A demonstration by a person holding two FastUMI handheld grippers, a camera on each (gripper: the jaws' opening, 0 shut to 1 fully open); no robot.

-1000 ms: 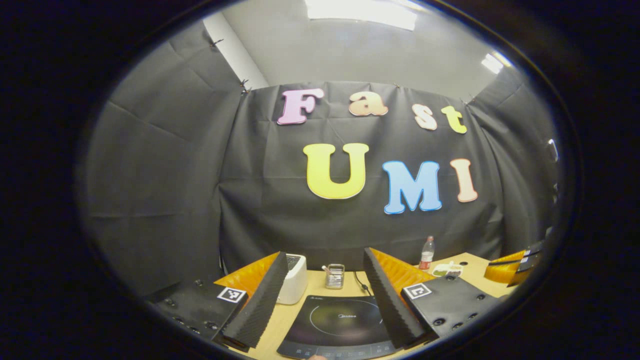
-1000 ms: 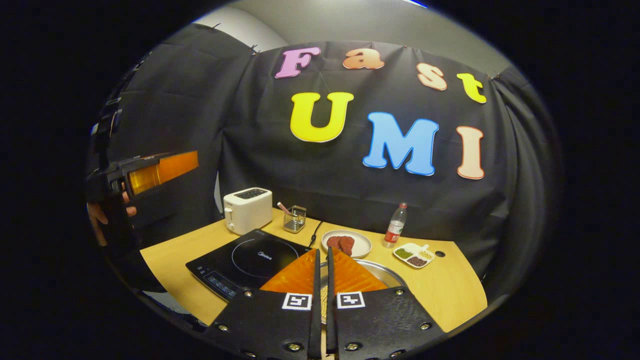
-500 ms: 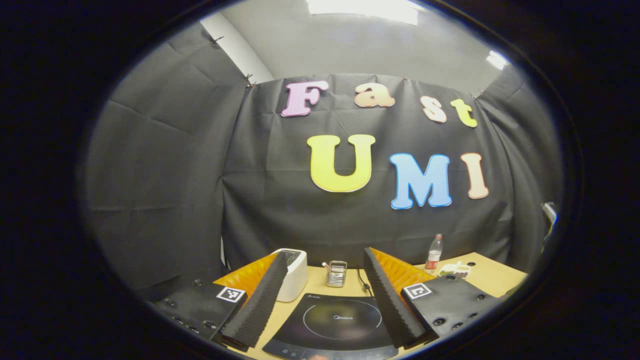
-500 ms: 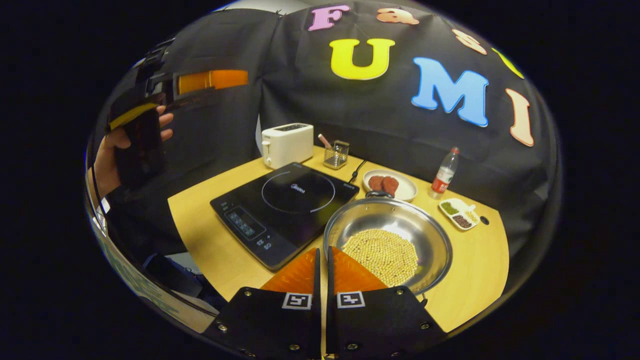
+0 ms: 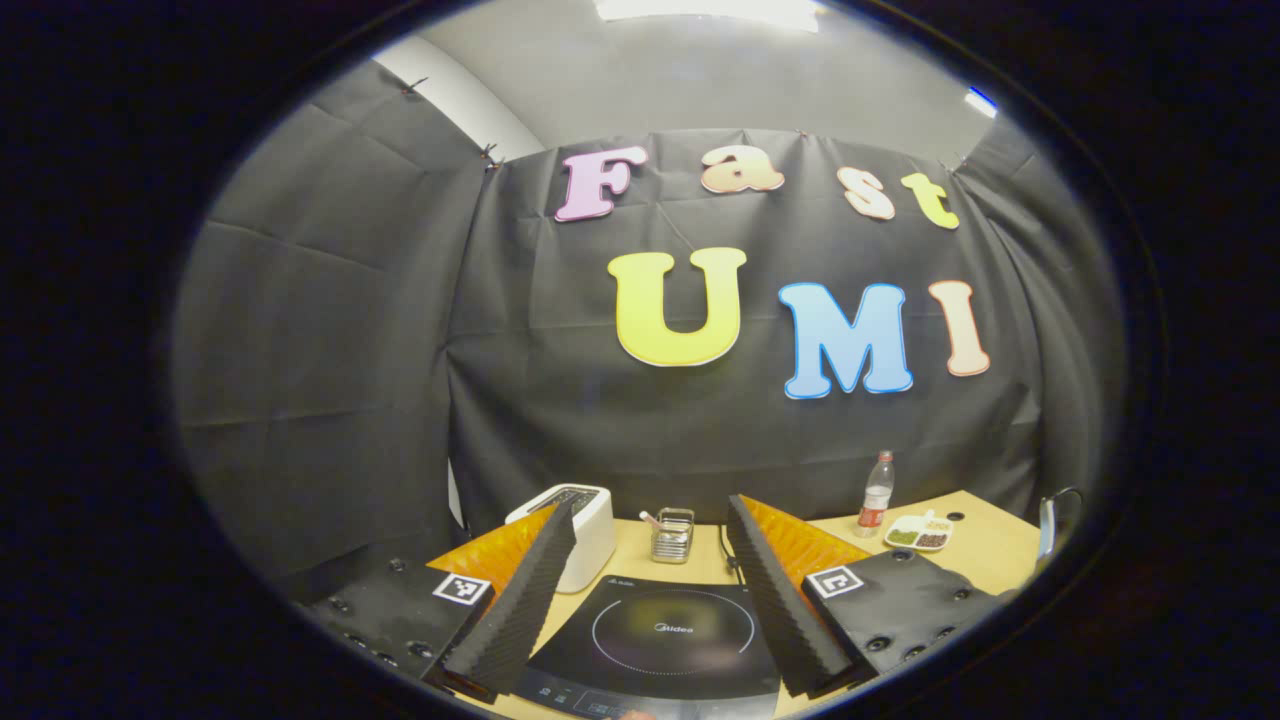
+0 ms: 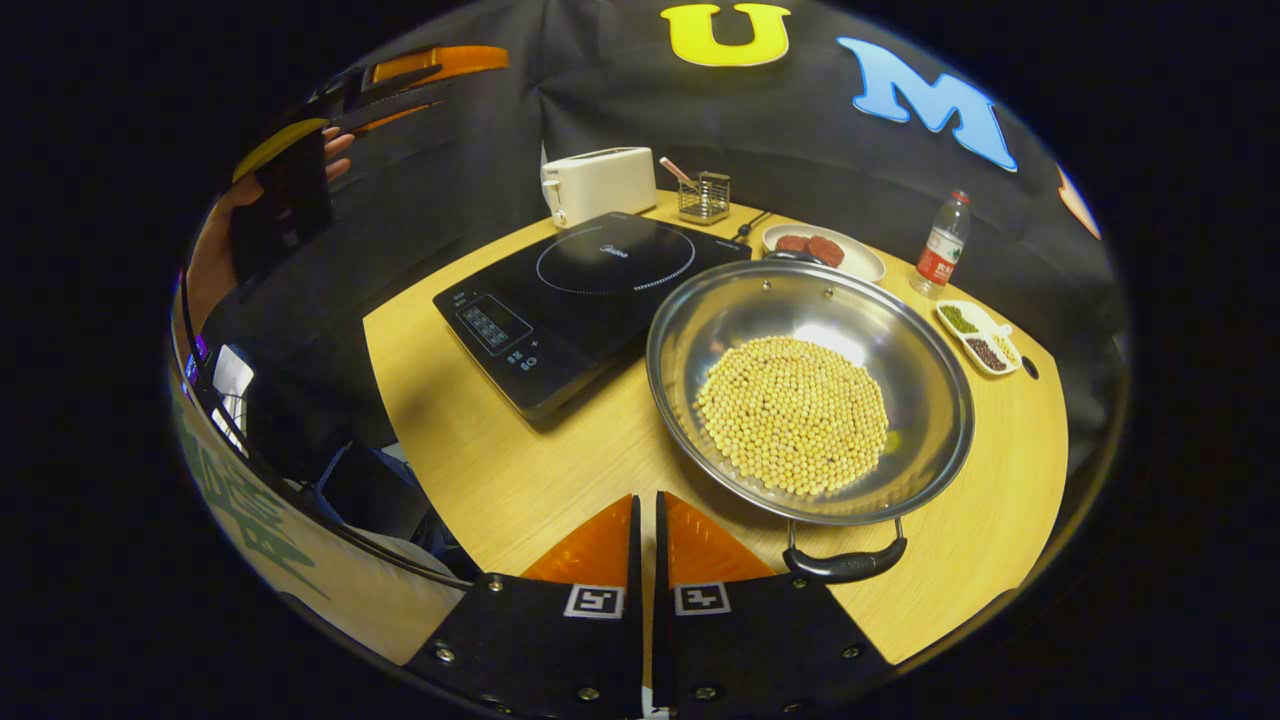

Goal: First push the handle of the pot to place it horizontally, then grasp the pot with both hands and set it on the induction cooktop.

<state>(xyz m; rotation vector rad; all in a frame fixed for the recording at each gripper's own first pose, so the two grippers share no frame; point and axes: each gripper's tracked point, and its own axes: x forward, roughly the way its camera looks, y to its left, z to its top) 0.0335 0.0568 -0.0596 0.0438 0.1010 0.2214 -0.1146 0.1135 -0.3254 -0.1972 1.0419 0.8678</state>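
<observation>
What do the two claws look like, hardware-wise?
Left claw: black plates with screws, each carrying a square black-and-white tag, ribbed inner finger faces. Right claw: black screwed plates, one square tag per side. The hand holding the left claw wraps a black body with a yellow stripe.

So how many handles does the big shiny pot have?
2. One handle sits on the near rim of the pot, close to the right tongs. The other handle is on the far rim, beside the plate.
</observation>
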